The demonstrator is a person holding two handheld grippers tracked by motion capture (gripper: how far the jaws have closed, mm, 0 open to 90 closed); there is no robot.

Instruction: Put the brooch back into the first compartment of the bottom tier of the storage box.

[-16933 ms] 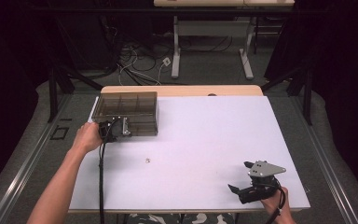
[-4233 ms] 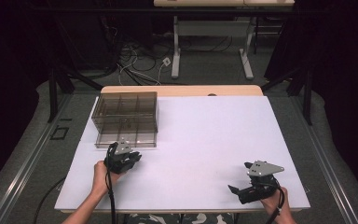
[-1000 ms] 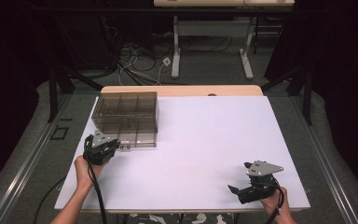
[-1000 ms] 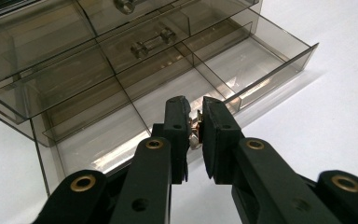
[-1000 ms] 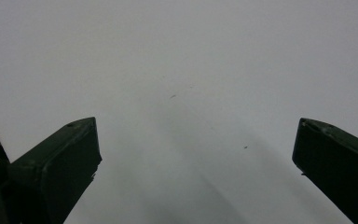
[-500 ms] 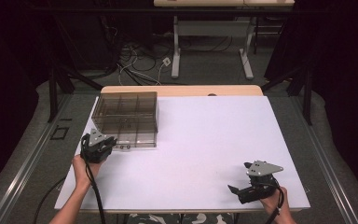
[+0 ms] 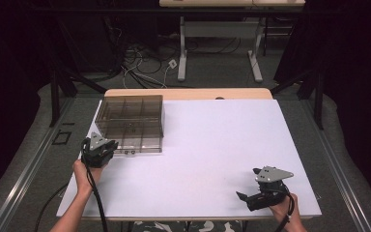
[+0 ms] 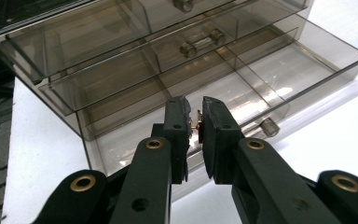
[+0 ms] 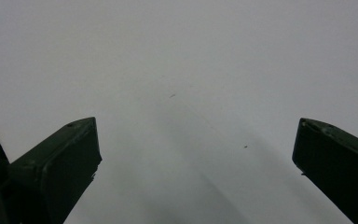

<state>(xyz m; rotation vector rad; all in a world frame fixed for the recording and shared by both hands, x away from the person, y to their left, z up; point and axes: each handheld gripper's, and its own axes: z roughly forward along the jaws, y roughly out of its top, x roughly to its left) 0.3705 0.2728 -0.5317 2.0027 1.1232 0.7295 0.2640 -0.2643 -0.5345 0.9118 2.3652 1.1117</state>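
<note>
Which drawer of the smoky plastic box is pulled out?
The bottom drawer: it juts forward from the box, while the drawers above sit flush.

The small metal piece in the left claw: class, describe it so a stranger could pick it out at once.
Start at the white table and find the smoky clear drawer box at its back left corner, bottom drawer pulled open. Just before it, the left claw pinches a tiny brass-coloured metal piece, the one warm glint between black jaws, unlike the silver drawer knobs.
</note>
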